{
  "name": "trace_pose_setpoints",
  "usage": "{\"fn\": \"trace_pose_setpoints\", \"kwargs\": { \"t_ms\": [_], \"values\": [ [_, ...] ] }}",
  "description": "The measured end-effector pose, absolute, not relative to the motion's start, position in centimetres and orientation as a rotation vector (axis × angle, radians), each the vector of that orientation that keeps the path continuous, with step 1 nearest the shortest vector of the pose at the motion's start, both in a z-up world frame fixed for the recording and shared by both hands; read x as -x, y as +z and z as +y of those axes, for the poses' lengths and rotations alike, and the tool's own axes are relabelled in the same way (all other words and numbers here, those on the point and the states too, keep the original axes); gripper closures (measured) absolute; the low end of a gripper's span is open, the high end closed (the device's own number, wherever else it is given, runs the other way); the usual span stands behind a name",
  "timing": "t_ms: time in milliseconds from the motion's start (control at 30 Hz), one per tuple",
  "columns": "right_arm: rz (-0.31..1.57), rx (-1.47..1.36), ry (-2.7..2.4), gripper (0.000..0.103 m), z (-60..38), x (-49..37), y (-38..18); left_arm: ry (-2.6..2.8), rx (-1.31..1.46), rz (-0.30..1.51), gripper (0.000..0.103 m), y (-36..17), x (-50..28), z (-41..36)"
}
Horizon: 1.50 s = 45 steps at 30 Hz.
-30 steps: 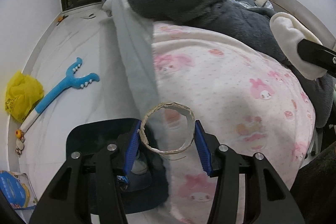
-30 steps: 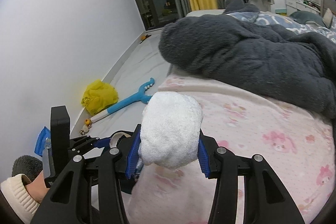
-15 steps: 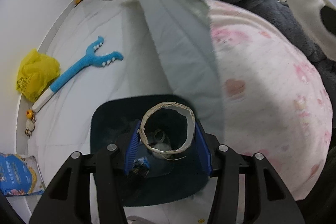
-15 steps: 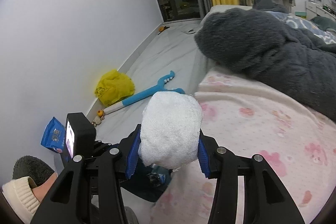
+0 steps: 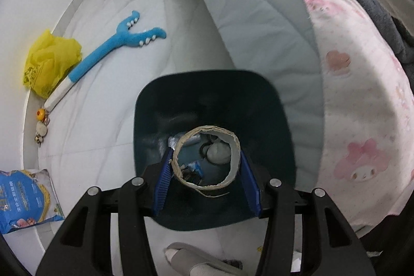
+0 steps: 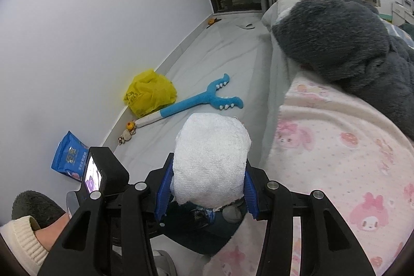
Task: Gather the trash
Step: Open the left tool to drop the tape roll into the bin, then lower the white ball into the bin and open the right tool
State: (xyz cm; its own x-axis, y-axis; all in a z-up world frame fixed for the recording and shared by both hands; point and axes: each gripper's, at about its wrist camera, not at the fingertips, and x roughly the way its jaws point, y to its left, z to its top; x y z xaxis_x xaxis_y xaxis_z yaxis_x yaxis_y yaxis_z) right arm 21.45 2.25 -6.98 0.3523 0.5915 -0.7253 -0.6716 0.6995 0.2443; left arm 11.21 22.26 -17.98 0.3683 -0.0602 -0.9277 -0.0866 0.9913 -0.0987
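Note:
My left gripper [image 5: 207,167] is shut on an empty cardboard roll [image 5: 234,149], seen end-on, and hangs right over the open mouth of a dark teal trash bin [image 5: 274,105] on the floor beside the bed. Some rubbish lies at the bin's bottom. In the right wrist view my right gripper [image 6: 207,183] is shut on a wad of white tissue [image 6: 211,157], held above the bin's near edge [image 6: 207,237], which is mostly hidden behind the fingers. The left gripper's body [image 6: 103,172] shows at lower left there.
On the floor by the wall lie a yellow plastic bag [image 5: 49,61], a blue plush stick toy [image 5: 113,48] and a blue snack packet [image 5: 23,198]. The bed with its pink printed sheet [image 5: 362,120] and dark fleece blanket [image 6: 341,43] rises right of the bin. A slippered foot [image 5: 194,263] stands just below the bin.
Both grippers swung left off the bed and lower toward the bin. The roll now sits over the bin's opening instead of over the pink sheet. Grips unchanged.

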Motion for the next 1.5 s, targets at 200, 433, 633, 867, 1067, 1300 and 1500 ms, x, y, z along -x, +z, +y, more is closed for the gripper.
{"fn": "trace_pose_setpoints", "kwargs": {
  "t_ms": [200,433,633,867,1067,1300,1500],
  "values": [
    [0.927,0.13,0.829,0.055,4.3,-21.2,-8.4,0.015,0.192,1.236,0.048,-19.0,-10.5,23.9],
    [0.968,0.155,0.83,0.055,6.2,-21.4,-10.1,0.009,0.25,1.242,0.046,-19.3,-9.8,25.5],
    [0.999,0.177,0.827,0.055,7.8,-21.4,-11.6,-0.02,0.28,1.24,0.031,-19.1,-9.1,25.9],
    [1.051,0.216,0.818,0.055,9.4,-21.7,-13.7,-0.01,0.28,1.199,0.019,-18.0,-8.3,26.8],
    [1.11,0.257,0.807,0.055,10.3,-21.7,-16.2,-0.016,0.29,1.12,0.014,-15.9,-7.7,27.6],
    [1.177,0.314,0.797,0.055,11.9,-21.3,-19.1,-0.002,0.297,1.021,0.013,-13.1,-6.7,28.7],
    [1.226,0.372,0.784,0.055,12.8,-21.0,-21.6,0.011,0.281,0.941,0.013,-10.8,-5.9,29.2]
  ]
}}
